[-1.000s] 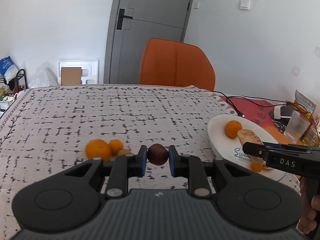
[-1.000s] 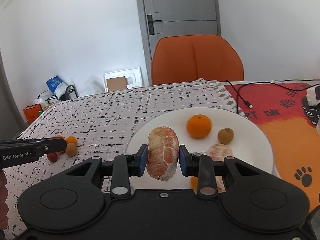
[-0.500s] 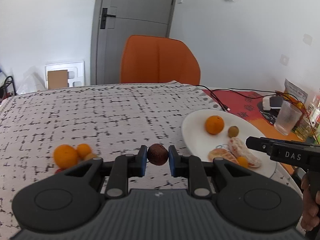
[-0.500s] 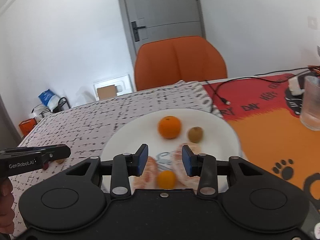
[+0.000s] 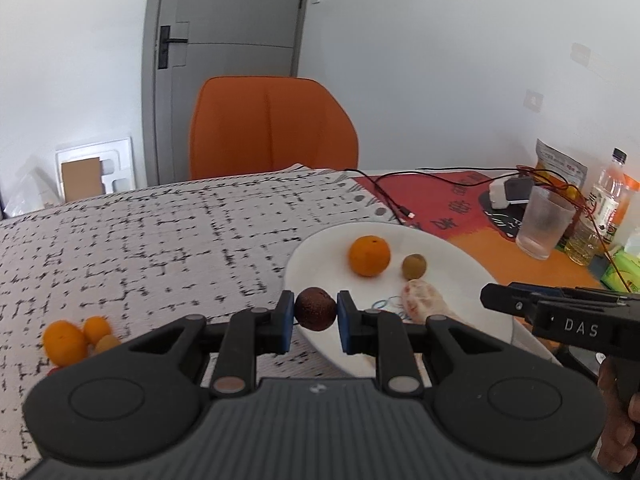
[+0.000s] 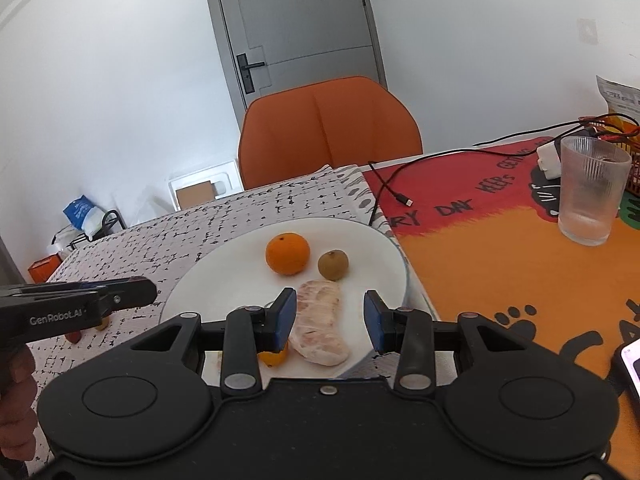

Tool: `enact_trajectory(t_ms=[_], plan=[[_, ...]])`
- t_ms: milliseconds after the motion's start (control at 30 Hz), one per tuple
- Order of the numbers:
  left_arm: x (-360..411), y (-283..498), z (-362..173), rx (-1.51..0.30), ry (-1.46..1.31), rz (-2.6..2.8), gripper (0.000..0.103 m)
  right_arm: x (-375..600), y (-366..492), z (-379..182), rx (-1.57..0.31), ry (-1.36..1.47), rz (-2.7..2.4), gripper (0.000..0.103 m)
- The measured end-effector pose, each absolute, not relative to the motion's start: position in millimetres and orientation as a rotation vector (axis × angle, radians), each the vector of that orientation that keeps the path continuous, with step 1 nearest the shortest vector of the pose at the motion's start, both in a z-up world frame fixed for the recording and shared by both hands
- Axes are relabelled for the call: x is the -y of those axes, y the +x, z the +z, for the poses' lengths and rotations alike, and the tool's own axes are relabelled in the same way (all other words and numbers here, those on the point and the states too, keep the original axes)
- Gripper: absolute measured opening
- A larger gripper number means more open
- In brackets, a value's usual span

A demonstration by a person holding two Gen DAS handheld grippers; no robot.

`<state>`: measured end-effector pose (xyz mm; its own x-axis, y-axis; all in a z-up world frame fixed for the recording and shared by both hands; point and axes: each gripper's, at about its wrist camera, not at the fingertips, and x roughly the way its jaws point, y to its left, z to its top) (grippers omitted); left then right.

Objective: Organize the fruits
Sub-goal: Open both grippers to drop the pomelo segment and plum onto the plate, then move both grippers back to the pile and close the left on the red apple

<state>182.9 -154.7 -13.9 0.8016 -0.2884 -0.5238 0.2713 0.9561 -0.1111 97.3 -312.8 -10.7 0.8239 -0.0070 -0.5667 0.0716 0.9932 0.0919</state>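
Observation:
My left gripper (image 5: pixel 312 316) is shut on a small dark red-brown fruit (image 5: pixel 315 309), held just above the near-left rim of the white plate (image 5: pixel 320 256). The plate carries an orange (image 5: pixel 369 255), a small brown-green fruit (image 5: pixel 414 266) and a peeled citrus piece (image 5: pixel 420 304). My right gripper (image 6: pixel 330 320) is open over the same plate (image 6: pixel 224 276), with the peeled citrus piece (image 6: pixel 320 328) lying on the plate below its jaws and a small orange fruit (image 6: pixel 274 356) under the left finger. The orange (image 6: pixel 287 254) and brown-green fruit (image 6: pixel 333 265) sit further back.
Several small orange fruits (image 5: pixel 64 340) lie on the black-and-white cloth at the left. A ribbed glass (image 6: pixel 592 196), a black cable (image 6: pixel 388 188) and a phone (image 6: pixel 632 364) sit on the orange mat to the right. An orange chair (image 5: pixel 272 128) stands behind the table.
The right gripper let go of the peeled citrus piece, which now lies on the plate. Both grippers moved rightward; the left one brought the dark fruit from the cloth to the plate's edge.

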Motion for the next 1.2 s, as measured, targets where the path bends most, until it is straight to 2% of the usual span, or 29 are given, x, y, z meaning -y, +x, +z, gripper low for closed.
enact_trajectory(t_ms=[533, 933, 1033, 1200], plan=[[160.6, 182.7, -6.7, -0.56, -0.021, -0.291, 0.025, 314.9, 91.9, -7.3, -0.592, 0.123, -0.028, 0.039], [133.8, 172.8, -4.3, -0.559, -0.037, -0.242, 0.027, 296.8, 96.1, -7.8, -0.592, 0.106, 0.005, 0.047], [124.4, 169.7, -2.8, -0.553, -0.043, -0.224, 0.033, 290.6, 97.1, -8.7, -0.595, 0.103, 0.015, 0.052], [104.9, 164.1, -0.2, -0.533, -0.052, -0.175, 0.051, 277.8, 99.6, -10.0, -0.599, 0.089, 0.04, 0.056]])
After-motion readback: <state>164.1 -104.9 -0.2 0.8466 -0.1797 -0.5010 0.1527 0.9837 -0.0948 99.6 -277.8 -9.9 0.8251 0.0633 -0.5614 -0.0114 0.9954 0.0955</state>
